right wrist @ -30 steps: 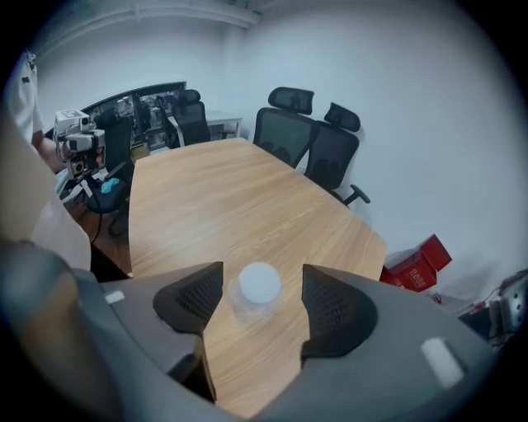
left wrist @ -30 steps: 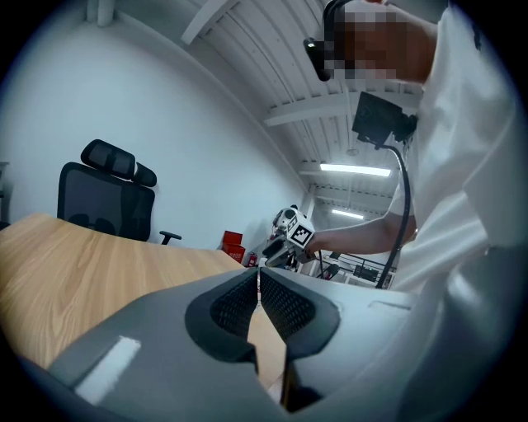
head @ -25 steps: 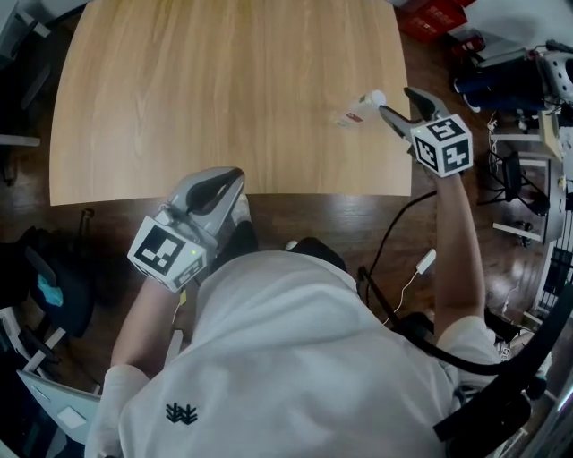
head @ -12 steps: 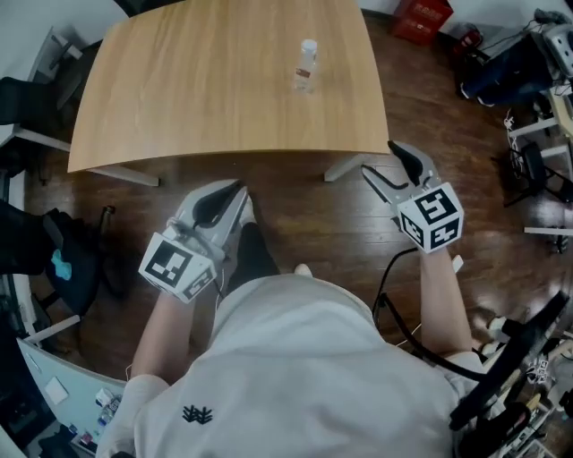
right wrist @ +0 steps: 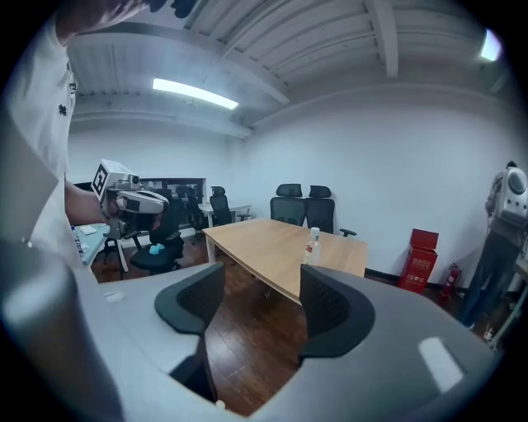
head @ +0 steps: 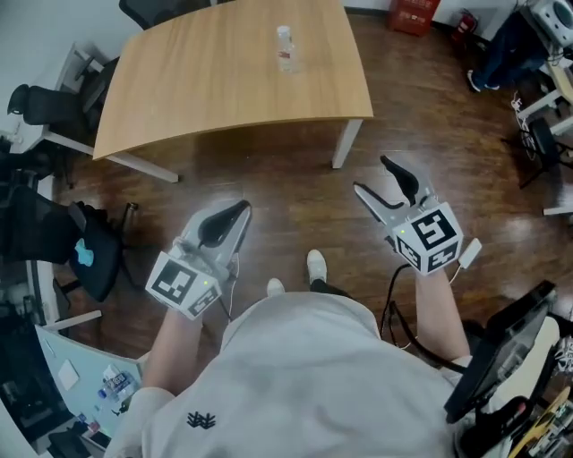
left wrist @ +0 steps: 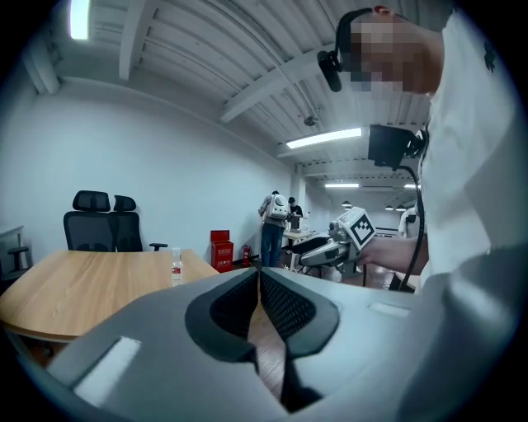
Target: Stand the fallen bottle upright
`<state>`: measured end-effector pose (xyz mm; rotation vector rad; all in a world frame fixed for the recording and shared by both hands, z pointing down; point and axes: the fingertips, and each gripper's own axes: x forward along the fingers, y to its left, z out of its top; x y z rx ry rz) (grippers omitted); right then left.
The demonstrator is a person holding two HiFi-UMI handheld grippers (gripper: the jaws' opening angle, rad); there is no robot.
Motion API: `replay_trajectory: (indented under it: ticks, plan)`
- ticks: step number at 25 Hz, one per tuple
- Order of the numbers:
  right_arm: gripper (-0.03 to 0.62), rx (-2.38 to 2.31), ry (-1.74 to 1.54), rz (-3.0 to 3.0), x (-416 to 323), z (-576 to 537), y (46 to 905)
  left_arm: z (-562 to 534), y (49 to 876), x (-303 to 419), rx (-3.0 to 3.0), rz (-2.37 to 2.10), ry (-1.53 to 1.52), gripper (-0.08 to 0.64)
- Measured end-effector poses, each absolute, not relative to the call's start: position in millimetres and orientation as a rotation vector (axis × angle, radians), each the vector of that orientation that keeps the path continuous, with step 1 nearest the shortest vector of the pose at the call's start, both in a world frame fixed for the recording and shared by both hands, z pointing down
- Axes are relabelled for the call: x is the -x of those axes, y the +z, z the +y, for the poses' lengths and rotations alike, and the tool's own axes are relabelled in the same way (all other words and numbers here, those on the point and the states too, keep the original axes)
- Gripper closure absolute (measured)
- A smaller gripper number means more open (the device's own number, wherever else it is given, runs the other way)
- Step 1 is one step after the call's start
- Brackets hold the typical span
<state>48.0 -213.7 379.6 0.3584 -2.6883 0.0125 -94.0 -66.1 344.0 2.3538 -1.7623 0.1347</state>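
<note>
The clear bottle (head: 285, 49) with a white cap stands upright by itself near the far edge of the wooden table (head: 197, 80). Both grippers hang over the dark floor, well back from the table. My left gripper (head: 237, 211) is shut, its pads meeting with nothing between them (left wrist: 257, 274). My right gripper (head: 372, 176) is open and its jaws are closing on nothing (right wrist: 260, 282). The bottle (right wrist: 313, 246) shows far off between the right jaws, and small at the left in the left gripper view (left wrist: 176, 268).
Black office chairs (head: 40, 103) stand left of the table, and more behind it (right wrist: 304, 206). A red crate (head: 414, 14) sits at the back right. Desks and equipment (head: 546, 107) line the right side. A person with a backpack (left wrist: 271, 227) stands far off.
A second ago the right gripper was at the bottle by the table's edge. Both grippers have since drawn back over the floor, and the bottle stands alone on the table.
</note>
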Motion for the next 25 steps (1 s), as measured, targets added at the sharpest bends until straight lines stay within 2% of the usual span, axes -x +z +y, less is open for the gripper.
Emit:
replay_trajectory:
  ticks: [8,15,25]
  plan:
    - [0.299,-0.322,0.023,-2.749,-57,-106,368,13,331,65,-2.463,-1.706,0.073,0.551]
    - [0.299,-0.397,0.074,-2.812,-60,-2,359,111,363,68,-2.457,-1.614,0.052,0.551]
    - [0.308,-0.421,0.003,-2.789,-86,55,352,163,370,43,-2.463,-1.583,0.03,0.551]
